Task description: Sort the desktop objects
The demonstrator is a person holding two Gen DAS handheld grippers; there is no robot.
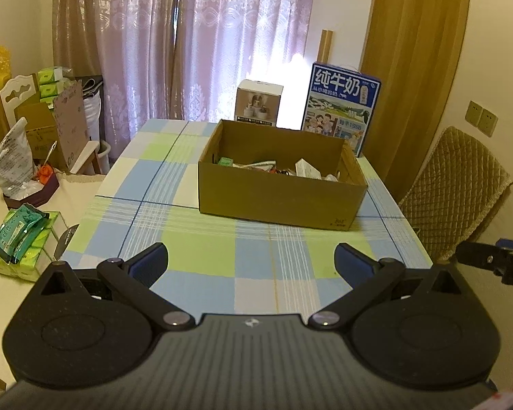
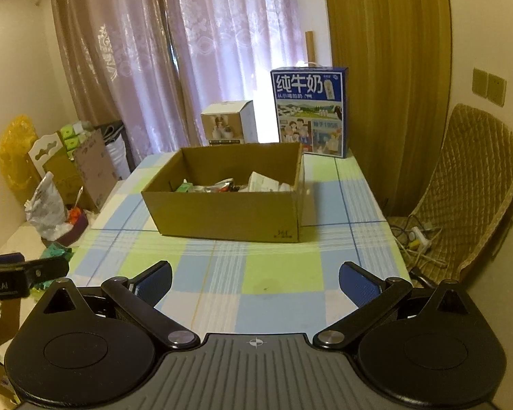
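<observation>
Right, both of my tools hang over the near end of the checked tablecloth (image 1: 201, 259) with nothing between their fingers. The left gripper (image 1: 251, 261) is spread wide, its blue pads apart, and the right gripper (image 2: 255, 278) is just as wide. Ahead sits the open cardboard box (image 1: 277, 198) — small items already lie in it: a green packet (image 1: 225, 161), white wrappers (image 1: 307, 168), other bits too small to name. Behind the box stand a blue milk carton (image 1: 342, 102) and a small white box (image 1: 259, 102). Off the cloth to my left lie green tissue packs (image 1: 24, 249) with a teal pouch (image 1: 18, 234) resting on top.
</observation>
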